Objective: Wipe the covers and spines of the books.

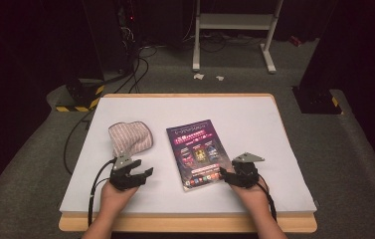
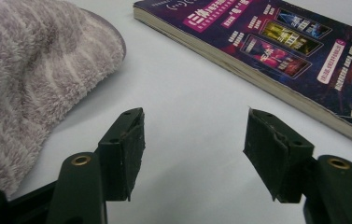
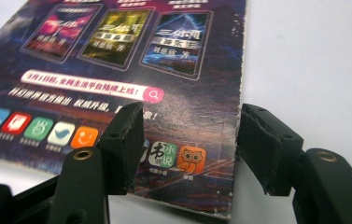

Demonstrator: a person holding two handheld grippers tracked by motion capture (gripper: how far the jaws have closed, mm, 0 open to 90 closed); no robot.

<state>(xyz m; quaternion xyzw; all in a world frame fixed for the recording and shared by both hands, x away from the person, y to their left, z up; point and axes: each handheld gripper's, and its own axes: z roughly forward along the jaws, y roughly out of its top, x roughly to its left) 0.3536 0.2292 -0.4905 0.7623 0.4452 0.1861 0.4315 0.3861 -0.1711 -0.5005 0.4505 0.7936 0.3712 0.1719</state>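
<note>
Dark room beyond, grey carpet, white frame legs at the back; nearer, a wood-edged counter (image 1: 284, 149) topped with a pale sheet.

Flat near the counter's middle: a thin paperback book with a purple-and-black glossy cover (image 1: 197, 153), face up. Long axis running from the near edge toward the far edge, tilted slightly so the far end leans left in the high view. Spine along the left side, near short edge facing the person.

Left of the book, well apart from it: a soft pink-grey striped plush slipper (image 1: 130, 136), its rounded toe toward the book.

Left tool (image 1: 142, 174) low on the counter just below the slipper, jaws standing moderately wide over bare surface, nothing between them.

Right tool (image 1: 223, 174) at the book's near right corner, jaws part open, straddling that corner in the right gripper view: one jaw above the cover, the other off the right edge. Pads not pressing on it.
</note>
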